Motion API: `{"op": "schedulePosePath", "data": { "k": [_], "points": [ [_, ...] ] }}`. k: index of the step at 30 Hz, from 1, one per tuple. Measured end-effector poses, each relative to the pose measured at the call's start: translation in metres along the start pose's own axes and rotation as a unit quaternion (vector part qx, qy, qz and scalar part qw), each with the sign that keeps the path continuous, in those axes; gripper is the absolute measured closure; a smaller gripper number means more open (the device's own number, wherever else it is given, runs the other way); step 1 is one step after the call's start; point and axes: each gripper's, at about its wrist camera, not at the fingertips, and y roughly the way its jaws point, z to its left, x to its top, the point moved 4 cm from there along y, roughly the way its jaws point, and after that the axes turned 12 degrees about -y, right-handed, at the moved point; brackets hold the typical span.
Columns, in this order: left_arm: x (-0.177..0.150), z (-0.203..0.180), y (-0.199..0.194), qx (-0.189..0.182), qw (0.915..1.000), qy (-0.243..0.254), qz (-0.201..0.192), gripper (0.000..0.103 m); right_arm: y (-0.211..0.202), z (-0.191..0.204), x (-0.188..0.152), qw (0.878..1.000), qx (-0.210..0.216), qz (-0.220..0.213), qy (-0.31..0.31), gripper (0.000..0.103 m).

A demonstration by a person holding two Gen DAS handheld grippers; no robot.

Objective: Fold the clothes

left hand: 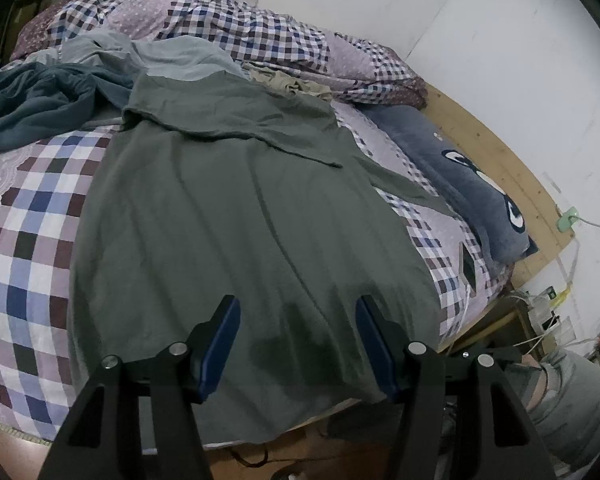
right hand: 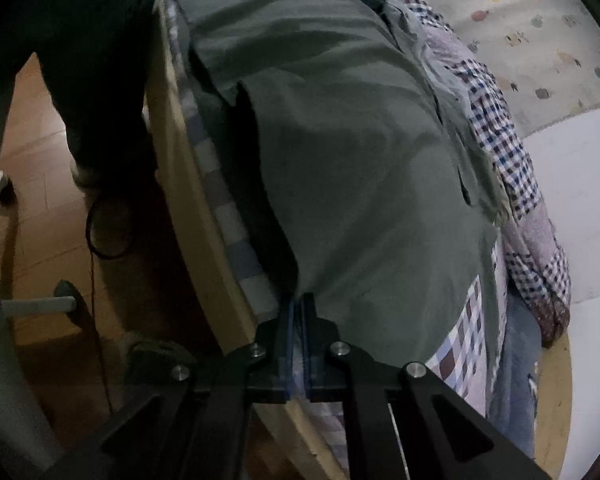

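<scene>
Pinching shirt (right hand: 360, 160) hem at lower centre, right hand-held gripper (right hand: 299, 304) is clamped; left hand-held gripper (left hand: 298, 312) gapes empty above the hem, shirt running up-frame.

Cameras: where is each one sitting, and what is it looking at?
Left wrist: sits on the left gripper, open above the green garment on the bed, facing the pillow; a trouser leg shows.
Right wrist: sits on the right gripper, shut on the garment's edge at the bedside, floor on the left; dark legs show.
Both see the green garment and checked bedding.
</scene>
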Motion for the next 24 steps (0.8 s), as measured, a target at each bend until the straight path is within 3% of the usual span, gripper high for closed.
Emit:
{"op": "schedulePosePath", "data": {
  "k": [3,6,8,10,13,14,18,20,24],
  "points": [
    [0.0,0.004,-0.002,0.01,0.9999,-0.006,-0.003,0.039,-0.001,-0.005,-0.002,0.999,0.031,-0.006,0.017,0.101],
    [0.003,0.011,-0.006,0.014,0.9997,-0.016,-0.01,0.039,-0.013,-0.024,-0.021,0.993,0.054,-0.023,0.1,0.092],
    [0.004,0.016,-0.009,0.022,0.9994,-0.02,-0.016,0.039,-0.016,-0.041,-0.039,0.985,0.06,-0.026,0.159,0.071],
    [0.006,0.025,-0.013,0.042,0.9985,-0.028,-0.022,0.039,-0.015,-0.059,-0.062,0.971,0.063,-0.014,0.231,0.067],
    [0.01,0.044,-0.02,0.086,0.9948,-0.045,-0.029,0.039,-0.002,-0.086,-0.092,0.934,0.102,0.006,0.341,0.066],
    [0.01,0.055,-0.021,0.111,0.9919,-0.056,-0.026,0.039,0.002,-0.092,-0.098,0.922,0.118,0.005,0.368,0.066],
    [0.007,0.086,-0.027,0.139,0.9867,-0.084,0.0,0.039,0.015,-0.101,-0.11,0.884,0.174,0.004,0.435,0.066],
    [0.002,0.103,-0.029,0.158,0.9829,-0.094,0.016,0.039,0.018,-0.103,-0.112,0.869,0.195,-0.004,0.454,0.066],
    [-0.012,0.129,-0.02,0.189,0.9746,-0.097,0.072,0.039,0.029,-0.106,-0.111,0.859,0.212,0.005,0.466,0.066]
  ]
}}
